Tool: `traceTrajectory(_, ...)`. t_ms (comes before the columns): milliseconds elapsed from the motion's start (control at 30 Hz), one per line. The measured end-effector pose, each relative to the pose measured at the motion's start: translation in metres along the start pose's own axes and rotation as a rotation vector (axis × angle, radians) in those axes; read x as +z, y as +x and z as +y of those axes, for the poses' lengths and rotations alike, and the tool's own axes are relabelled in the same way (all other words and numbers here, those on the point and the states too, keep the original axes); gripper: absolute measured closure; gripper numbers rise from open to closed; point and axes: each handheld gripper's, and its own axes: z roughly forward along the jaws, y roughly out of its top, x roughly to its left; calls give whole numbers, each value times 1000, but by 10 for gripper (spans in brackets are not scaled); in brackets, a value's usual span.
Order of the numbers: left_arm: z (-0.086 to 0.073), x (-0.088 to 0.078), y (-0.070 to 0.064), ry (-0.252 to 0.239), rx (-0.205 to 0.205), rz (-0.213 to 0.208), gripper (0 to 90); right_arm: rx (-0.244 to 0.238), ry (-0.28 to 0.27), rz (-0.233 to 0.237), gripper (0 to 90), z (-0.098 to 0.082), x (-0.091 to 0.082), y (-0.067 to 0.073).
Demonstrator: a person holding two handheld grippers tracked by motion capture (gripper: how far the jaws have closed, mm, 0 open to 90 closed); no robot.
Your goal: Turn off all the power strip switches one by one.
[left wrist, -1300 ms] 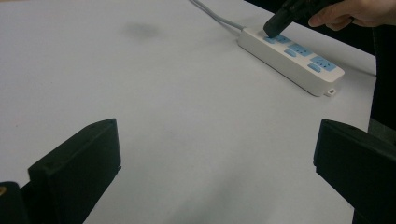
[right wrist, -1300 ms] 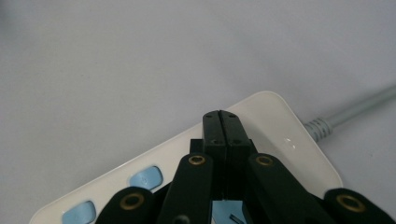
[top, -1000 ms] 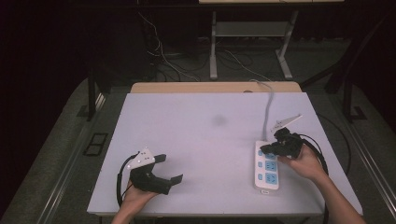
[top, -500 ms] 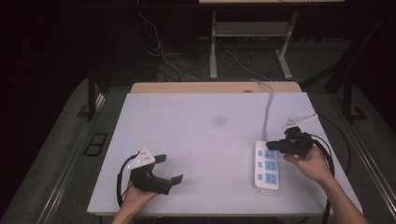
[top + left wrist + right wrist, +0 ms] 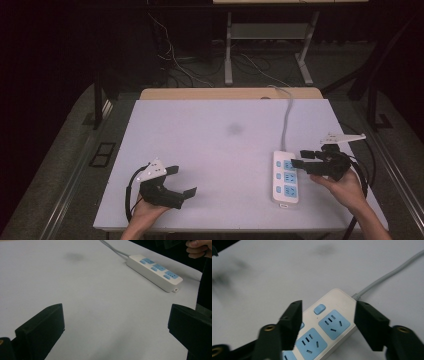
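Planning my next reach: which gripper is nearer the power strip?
Right. The right gripper hangs open over the power strip's cord end; the left gripper sits open near the table's front left, well apart.

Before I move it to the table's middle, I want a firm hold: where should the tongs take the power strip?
Probably across the power strip's narrow width near mid-length, coming down from above. It lies flat and long, so its two long side walls are the parallel faces. The right tongs already hover open at its cord end; avoid the cord.
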Motion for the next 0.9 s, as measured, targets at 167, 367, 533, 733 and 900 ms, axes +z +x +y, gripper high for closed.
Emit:
traceTrajectory(167,0,-1,0,-1,-1,-1,0,33,-21,-16,99,-14,-5,6)
traceTrajectory(367,0,-1,0,-3,-4,2,0,65,-57,-7,3,-32,-10,16)
traceTrajectory(533,0,-1,1,-8,-7,2,0,65,-87,17,4,-42,-13,23)
traceTrajectory(733,0,-2,1,-8,-8,4,0,52,-95,18,4,-54,-11,29)
traceTrajectory(900,0,-1,2,-4,-6,2,0,44,-102,35,4,-58,-9,32)
